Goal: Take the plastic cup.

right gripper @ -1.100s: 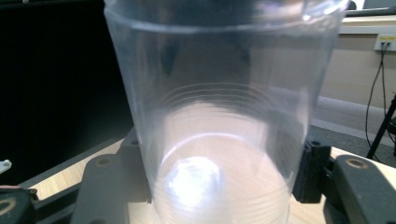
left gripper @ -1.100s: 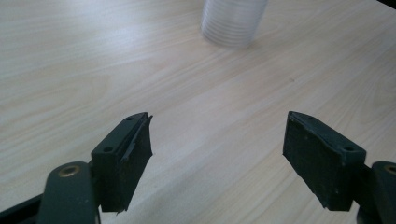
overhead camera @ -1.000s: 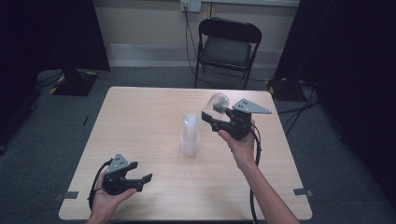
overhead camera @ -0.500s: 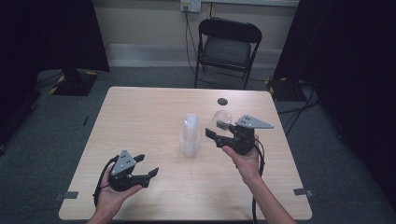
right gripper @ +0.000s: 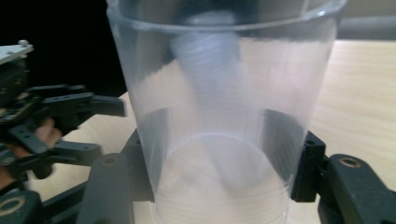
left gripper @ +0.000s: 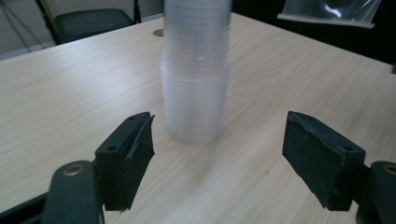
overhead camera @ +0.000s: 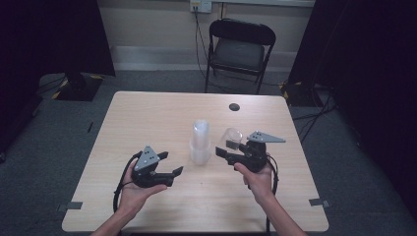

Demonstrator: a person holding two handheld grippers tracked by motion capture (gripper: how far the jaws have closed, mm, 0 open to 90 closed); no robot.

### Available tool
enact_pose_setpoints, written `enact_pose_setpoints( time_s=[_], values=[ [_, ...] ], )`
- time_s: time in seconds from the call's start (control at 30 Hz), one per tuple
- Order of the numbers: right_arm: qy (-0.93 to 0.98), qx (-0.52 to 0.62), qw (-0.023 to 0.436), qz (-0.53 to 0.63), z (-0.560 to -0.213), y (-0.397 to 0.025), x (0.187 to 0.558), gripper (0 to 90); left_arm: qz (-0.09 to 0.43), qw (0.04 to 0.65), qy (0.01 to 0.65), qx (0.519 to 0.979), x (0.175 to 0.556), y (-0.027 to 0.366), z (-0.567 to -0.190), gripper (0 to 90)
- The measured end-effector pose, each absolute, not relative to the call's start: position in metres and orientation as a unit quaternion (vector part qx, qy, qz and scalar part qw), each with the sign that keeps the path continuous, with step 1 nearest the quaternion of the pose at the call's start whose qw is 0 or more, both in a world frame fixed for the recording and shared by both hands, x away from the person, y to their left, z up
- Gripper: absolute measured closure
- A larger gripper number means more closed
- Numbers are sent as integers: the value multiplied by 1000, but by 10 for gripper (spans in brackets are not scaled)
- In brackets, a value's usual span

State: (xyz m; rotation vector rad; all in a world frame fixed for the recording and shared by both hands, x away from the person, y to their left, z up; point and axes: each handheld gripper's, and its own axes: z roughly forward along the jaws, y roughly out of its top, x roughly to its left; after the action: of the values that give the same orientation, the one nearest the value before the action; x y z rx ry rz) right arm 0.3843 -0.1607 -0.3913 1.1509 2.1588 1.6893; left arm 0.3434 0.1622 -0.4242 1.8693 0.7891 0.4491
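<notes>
A stack of clear plastic cups (overhead camera: 199, 142) stands upright in the middle of the wooden table (overhead camera: 142, 118). My right gripper (overhead camera: 225, 150) is just right of the stack, shut on a single clear cup (overhead camera: 232, 137) that is tilted on its side. In the right gripper view that cup (right gripper: 224, 116) sits between the pads (right gripper: 306, 168), with the stack blurred behind it. My left gripper (overhead camera: 169, 163) is front-left of the stack, open. In the left gripper view the stack (left gripper: 196, 79) rises just beyond the wide-apart jaws of the left gripper (left gripper: 219, 158).
A small dark round disc (overhead camera: 234, 106) lies near the table's far edge. A black folding chair (overhead camera: 241, 49) stands behind the table. Bare tabletop lies to the left and front.
My left gripper has moved right and forward toward the stack. My right gripper has carried the single cup back toward the person and lower, beside the stack.
</notes>
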Motion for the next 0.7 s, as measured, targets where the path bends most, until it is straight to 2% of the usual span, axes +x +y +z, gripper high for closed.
enact_pose_setpoints(
  time_s=[0.2, 0.3, 0.4, 0.63, 0.7],
  values=[
    [718, 395, 51, 571, -400, -163, 375, 418, 157, 521, 314, 778, 344, 149, -428, 255],
    [717, 401, 36, 570, -405, -163, 372, 419, 160, 538, 307, 768, 340, 145, -429, 332],
    [709, 408, 19, 575, -410, -163, 371, 419, 154, 558, 308, 755, 336, 142, -432, 332],
    [692, 423, -29, 584, -421, -161, 367, 420, 150, 559, 294, 760, 329, 139, -437, 352],
    [687, 425, -46, 587, -423, -160, 367, 420, 148, 564, 285, 761, 328, 137, -439, 399]
  ],
)
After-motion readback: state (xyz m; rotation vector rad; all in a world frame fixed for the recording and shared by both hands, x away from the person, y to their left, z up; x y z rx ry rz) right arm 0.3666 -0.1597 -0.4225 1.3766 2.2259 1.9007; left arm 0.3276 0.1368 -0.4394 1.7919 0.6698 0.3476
